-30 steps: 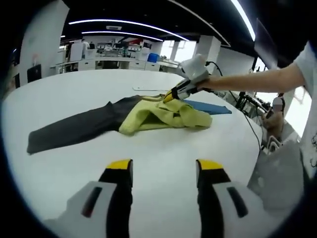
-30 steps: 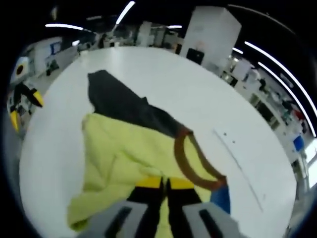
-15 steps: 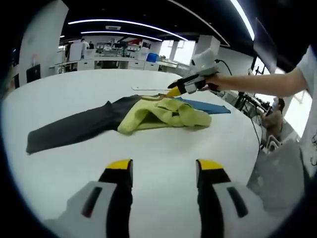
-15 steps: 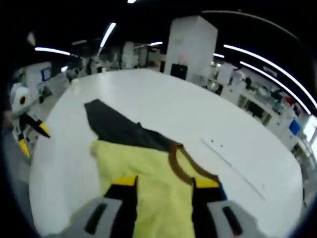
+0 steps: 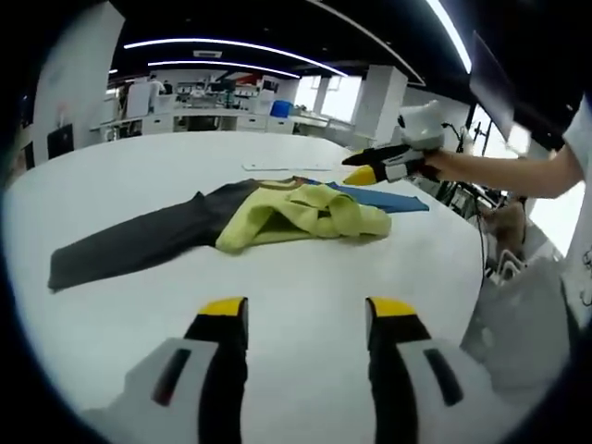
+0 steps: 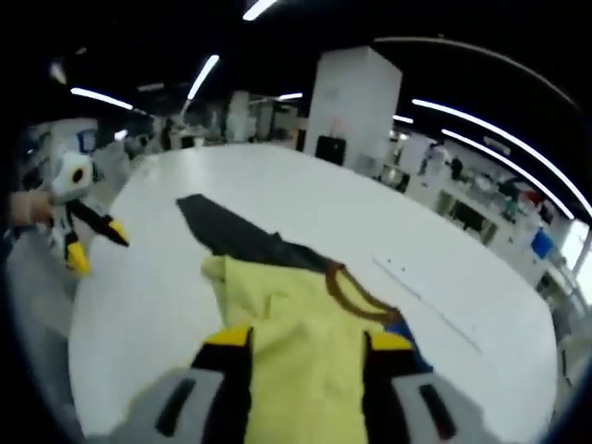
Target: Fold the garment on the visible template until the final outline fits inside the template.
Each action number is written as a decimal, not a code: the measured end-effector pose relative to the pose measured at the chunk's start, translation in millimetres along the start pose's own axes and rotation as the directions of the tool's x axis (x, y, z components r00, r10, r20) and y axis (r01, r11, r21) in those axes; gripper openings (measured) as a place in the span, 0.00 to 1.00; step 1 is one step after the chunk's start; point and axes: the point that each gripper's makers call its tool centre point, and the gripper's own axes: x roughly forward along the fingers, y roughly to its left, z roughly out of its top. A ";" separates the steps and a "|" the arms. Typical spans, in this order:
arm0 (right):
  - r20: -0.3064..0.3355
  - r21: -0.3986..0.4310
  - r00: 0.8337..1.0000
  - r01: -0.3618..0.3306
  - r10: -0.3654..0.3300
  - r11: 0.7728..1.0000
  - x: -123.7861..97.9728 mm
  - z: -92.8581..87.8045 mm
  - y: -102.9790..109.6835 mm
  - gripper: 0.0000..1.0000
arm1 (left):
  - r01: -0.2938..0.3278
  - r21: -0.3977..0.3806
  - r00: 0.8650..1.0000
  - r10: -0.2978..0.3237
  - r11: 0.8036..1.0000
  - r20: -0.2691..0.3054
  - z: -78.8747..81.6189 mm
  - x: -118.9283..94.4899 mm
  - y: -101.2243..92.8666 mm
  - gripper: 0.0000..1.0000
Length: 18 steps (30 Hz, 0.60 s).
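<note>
A yellow-green garment (image 5: 296, 213) with a brown collar (image 6: 356, 296) lies crumpled on the white table (image 5: 305, 268). Its dark grey part (image 5: 139, 240) stretches away to the left. Under its far side lies the flat blue template (image 5: 388, 199), mostly covered. My left gripper (image 5: 307, 310) hovers open over bare table, well short of the garment. My right gripper (image 5: 384, 169), held by a hand, hangs in the air above the template's far end. In the right gripper view, my right gripper (image 6: 308, 340) is open, with the yellow cloth (image 6: 296, 305) lying below the jaws.
A thin white strip (image 5: 277, 166) lies on the table beyond the garment. The left gripper (image 6: 88, 236) shows at the table's edge in the right gripper view. Desks, pillars and ceiling lights fill the room behind.
My right gripper has opened, let go of the yellow cloth, and drawn back up and to the right. The garment has settled flatter. The left gripper has stayed put.
</note>
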 end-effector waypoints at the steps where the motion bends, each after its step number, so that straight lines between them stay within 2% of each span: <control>1: 0.003 -0.017 1.000 -0.007 0.007 1.000 -3.5 -0.8 4.3 0.41 | 0.000 0.002 1.000 0.000 1.000 0.001 0.2 0.3 0.0 0.48; 6: -0.029 -0.078 0.999 -0.026 0.024 0.997 -13.9 -14.2 26.6 0.36 | 0.004 0.004 1.000 -0.004 1.000 -0.001 -1.1 2.4 -0.6 0.48; 14: -0.121 -0.171 0.991 -0.077 0.057 0.982 -12.6 -48.1 50.8 0.26 | 0.005 0.000 1.000 -0.005 1.000 0.001 -0.5 3.5 -1.9 0.48; 18: -0.134 -0.191 0.988 -0.100 0.075 0.977 -8.0 -53.1 64.2 0.20 | 0.003 0.001 1.000 -0.003 1.000 0.003 -1.1 3.5 -1.1 0.47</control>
